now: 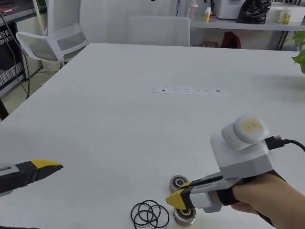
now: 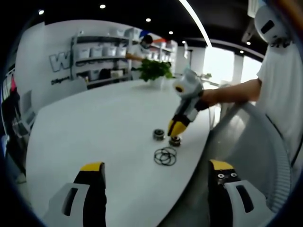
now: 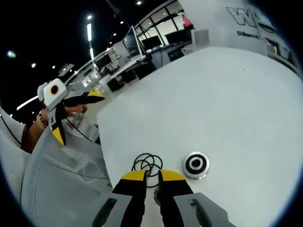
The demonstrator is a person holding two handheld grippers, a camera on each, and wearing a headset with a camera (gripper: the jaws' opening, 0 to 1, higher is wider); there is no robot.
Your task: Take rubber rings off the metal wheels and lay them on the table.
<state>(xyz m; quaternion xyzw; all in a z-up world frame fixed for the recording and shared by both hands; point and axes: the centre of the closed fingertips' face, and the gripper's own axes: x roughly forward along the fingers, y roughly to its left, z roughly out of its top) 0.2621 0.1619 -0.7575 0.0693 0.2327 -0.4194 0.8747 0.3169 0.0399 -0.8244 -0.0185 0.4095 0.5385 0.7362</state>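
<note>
LAST RINGS AT THE TABLE'S EDGE: My right gripper (image 1: 176, 198) sits over the nearer metal wheel (image 1: 185, 216), which lies directly under its yellow tips and is partly hidden by them. The jaws are drawn almost together with only a thin gap between them. I cannot tell whether a rubber ring is pinched there, or how many rings the wheel carries.

A second metal wheel (image 1: 178, 182) lies just ahead of the tips and a little to their right. The rubber rings (image 1: 150, 213) already off form a small overlapping black heap just ahead of the tips to the left, near the edge of the table (image 1: 119, 124).

My left gripper (image 2: 156, 166) hangs well away from the work, its jaws spread wide and holding nothing.

I take the step in hand to be peeling a ring from the wheel under the tips. To do it well, I would:

- catch only the rubber at the rim, not the metal;
- draw it outward and up so it rolls off rather than stretches;
- expect the loose wheel to lift or skid with the pull, and bring the idle left gripper in to pin it first;
- lay the freed ring beside the heap, on the side away from the table edge.
</note>
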